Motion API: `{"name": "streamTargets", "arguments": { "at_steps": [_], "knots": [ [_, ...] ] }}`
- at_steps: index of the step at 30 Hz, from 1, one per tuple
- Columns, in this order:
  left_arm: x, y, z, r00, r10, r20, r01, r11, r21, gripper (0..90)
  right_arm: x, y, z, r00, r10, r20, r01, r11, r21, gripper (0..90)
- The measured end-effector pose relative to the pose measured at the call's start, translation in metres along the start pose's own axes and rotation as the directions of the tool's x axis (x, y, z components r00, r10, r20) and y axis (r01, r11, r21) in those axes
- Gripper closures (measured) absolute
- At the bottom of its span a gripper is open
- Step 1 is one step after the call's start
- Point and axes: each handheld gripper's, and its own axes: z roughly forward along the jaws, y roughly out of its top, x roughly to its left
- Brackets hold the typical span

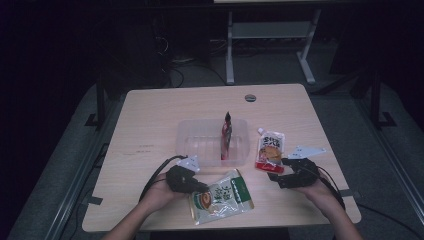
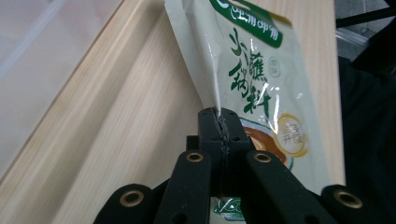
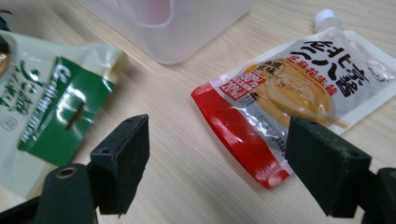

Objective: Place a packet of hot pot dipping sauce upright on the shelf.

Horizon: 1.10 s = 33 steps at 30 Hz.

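Clamping the green pouch (image 2: pixel 252 70) by its sealed side edge, the left tongs (image 2: pixel 219 122) held it at the tabletop (image 1: pixel 150 125) front. The right tongs (image 3: pixel 217 158) stood wide over the bare wood. The soft, slippery pouch likely needed that flat seam

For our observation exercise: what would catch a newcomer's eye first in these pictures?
The left tongs, near the table's front edge, are clamped on the edge of a green-and-cream pouch. The right tongs stand open just short of a red spouted pouch. Behind them, a clear tub holds an upright red packet.
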Motion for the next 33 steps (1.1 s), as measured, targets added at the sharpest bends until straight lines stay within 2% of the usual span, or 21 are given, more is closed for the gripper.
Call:
{"name": "streamTargets", "arguments": {
  "at_steps": [6, 10, 16, 19, 22, 24, 25, 28, 30, 33],
  "knots": [
    [0.007, -0.021, -0.029, 1.0, -0.005, 0.005, 0.005, 1.0, 0.007, 89.9, -0.002, -0.001, -0.003, 0.9999, 0.008, 0.007, -0.008, 1.0, -0.007, 21.6],
    [0.014, -0.039, -0.046, 0.9991, -0.042, 0.002, 0.042, 0.9991, 0.001, 89.9, -0.001, -0.001, -0.003, 0.9999, 0.007, 0.009, -0.007, 1.0, -0.008, 21.6],
    [0.028, -0.06, -0.073, 0.9986, -0.051, -0.014, 0.051, 0.9987, -0.001, 89.8, -0.001, 0.0, -0.003, 0.9999, 0.007, 0.011, -0.007, 1.0, -0.003, 21.6],
    [0.036, -0.071, -0.083, 0.9979, -0.064, -0.013, 0.064, 0.9979, 0.008, 89.7, -0.001, 0.0, -0.002, 0.9999, 0.007, 0.011, -0.007, 1.0, 0.001, 21.6],
    [0.043, -0.078, -0.09, 0.9966, -0.077, -0.031, 0.077, 0.997, 0.01, 89.6, -0.001, -0.001, -0.003, 0.9999, 0.001, 0.013, -0.001, 1.0, -0.002, 21.6],
    [0.047, -0.082, -0.093, 0.9962, -0.07, -0.052, 0.07, 0.9974, 0.015, 89.4, -0.002, -0.001, -0.003, 0.9999, 0.008, 0.011, -0.008, 1.0, -0.006, 21.6],
    [0.048, -0.084, -0.094, 0.9954, -0.081, -0.05, 0.082, 0.9966, 0.012, 89.2, -0.002, -0.001, -0.004, 0.9998, 0.013, 0.011, -0.013, 1.0, -0.005, 21.6],
    [0.05, -0.087, -0.095, 0.9924, -0.1, -0.071, 0.1, 0.995, -0.011, 86.3, -0.002, -0.001, -0.005, 0.9998, 0.014, 0.014, -0.014, 1.0, -0.006, 21.8],
    [0.05, -0.087, -0.1, 0.9928, -0.098, -0.069, 0.096, 0.9947, -0.038, 80.8, -0.003, -0.001, -0.005, 0.9998, 0.019, 0.009, -0.019, 1.0, -0.008, 23.4],
    [0.043, -0.087, -0.114, 0.9918, -0.117, -0.051, 0.111, 0.9865, -0.12, 71.0, -0.003, 0.0, -0.006, 0.9994, 0.035, 0.003, -0.035, 0.999, -0.01, 29.2]
  ]
}}
